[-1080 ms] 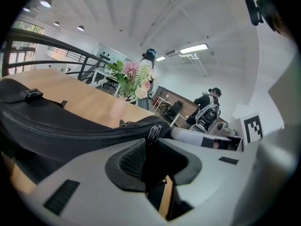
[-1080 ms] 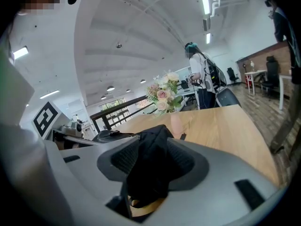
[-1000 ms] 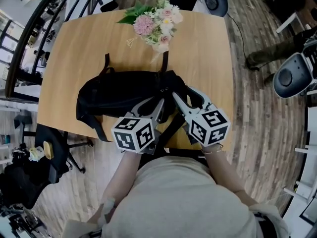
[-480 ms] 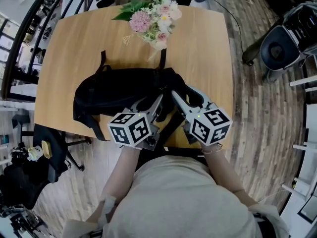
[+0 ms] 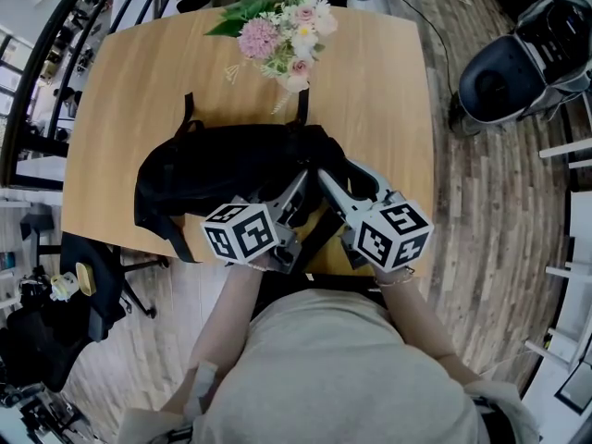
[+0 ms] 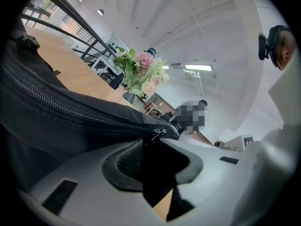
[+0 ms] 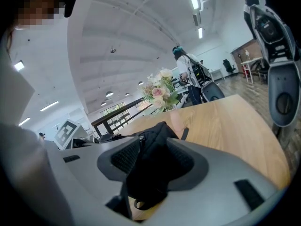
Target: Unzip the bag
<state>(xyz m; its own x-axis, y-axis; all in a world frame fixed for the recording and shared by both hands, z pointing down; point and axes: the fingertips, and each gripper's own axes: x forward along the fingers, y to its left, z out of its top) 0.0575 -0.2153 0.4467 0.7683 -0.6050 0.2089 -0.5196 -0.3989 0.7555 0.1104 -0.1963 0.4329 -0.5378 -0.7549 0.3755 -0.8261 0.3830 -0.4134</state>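
The black backpack [image 5: 222,178] lies flat on the wooden table [image 5: 370,91], lengthwise across it, with its straps trailing off the near edge and a flower bouquet [image 5: 282,35] just beyond its far side. Both of the person's forearms reach forward from the torso, the left forearm [image 5: 227,313] and the right forearm [image 5: 407,308] close to parallel. The 2 grippers angle inward, so their tips meet at the backpack's near right end, with the marker cubes over the table's near edge.

The left gripper [image 5: 294,192] points forward and to the right. In the left gripper view, its jaws [image 6: 155,149] are opening, with a fold of black fabric between them. The metal zipper pull [image 6: 157,133] sits right at the jaw tips, and the closed zipper [image 6: 47,98] runs away to the left.

The right gripper [image 5: 338,172] points forward and to the left. In its own view, the right gripper [image 7: 150,159] is clamped on a bunched corner of the backpack [image 7: 150,140], both pads pressing the fabric
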